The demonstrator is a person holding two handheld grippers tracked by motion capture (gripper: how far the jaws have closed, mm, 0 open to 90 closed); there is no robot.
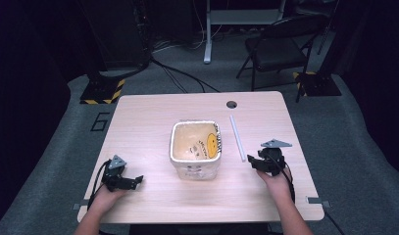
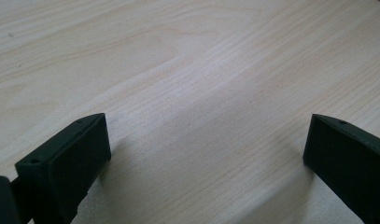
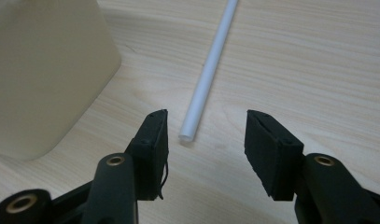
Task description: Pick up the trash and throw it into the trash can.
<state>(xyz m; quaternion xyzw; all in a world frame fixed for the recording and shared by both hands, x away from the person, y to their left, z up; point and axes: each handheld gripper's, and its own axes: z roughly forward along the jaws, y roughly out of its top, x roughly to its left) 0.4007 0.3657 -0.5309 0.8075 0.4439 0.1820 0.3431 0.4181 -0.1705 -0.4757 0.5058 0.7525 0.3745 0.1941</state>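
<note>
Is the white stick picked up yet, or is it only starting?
Only starting. The stick lies flat on the table, right of the bin. The right gripper is open at its near end, not gripping. The left gripper is open over bare wood. Grabbing and lifting remain.

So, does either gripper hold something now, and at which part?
Nothing is held. The right gripper is open, its jaws on either side of the near end of the white tube without touching it. The left gripper is open over bare table.

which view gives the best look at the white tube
The right gripper view: the white tube lies close up, its open near end just ahead of the open jaws. The high view shows its whole length, small, right of the bin. The left gripper view shows bare table.
</note>
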